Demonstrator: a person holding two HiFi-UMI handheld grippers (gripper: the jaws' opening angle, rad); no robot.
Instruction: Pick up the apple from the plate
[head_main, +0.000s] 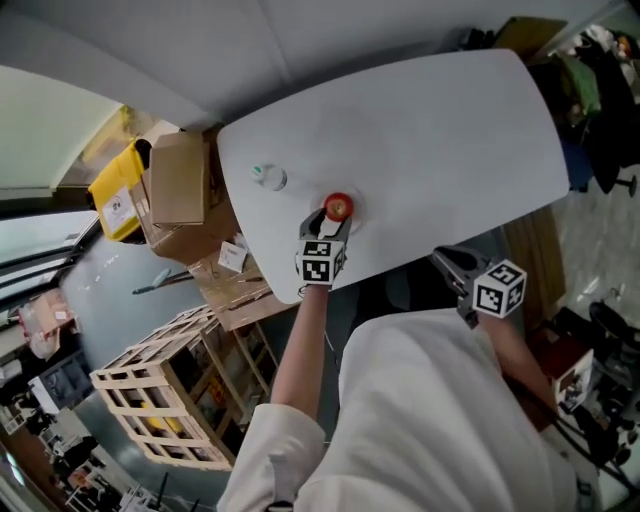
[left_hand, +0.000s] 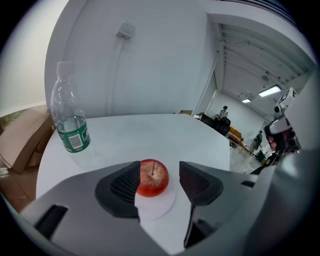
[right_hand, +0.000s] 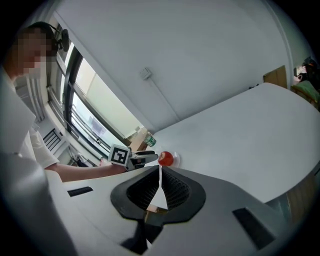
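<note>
Head view: a broad white rounded desk (head_main: 430, 130) lies mostly bare beyond the round red apple (head_main: 339, 206), which sits close to the near edge. Left of the apple stands a clear plastic water bottle (head_main: 268, 177). Farther left, off the desk, brown cardboard boxes (head_main: 178, 180) and a pale wooden slatted crate (head_main: 165, 400) crowd the floor. The left tongs (head_main: 330, 222) reach the apple; the right tongs (head_main: 448, 260) hang off the edge, well right of it.

Left gripper view: these tongs stand apart, the apple between them on a small white round plate (left_hand: 157, 206). The left pad may just touch it; the right is clear.

Right gripper view: these tongs are together and empty, with open desk right of the apple.
</note>
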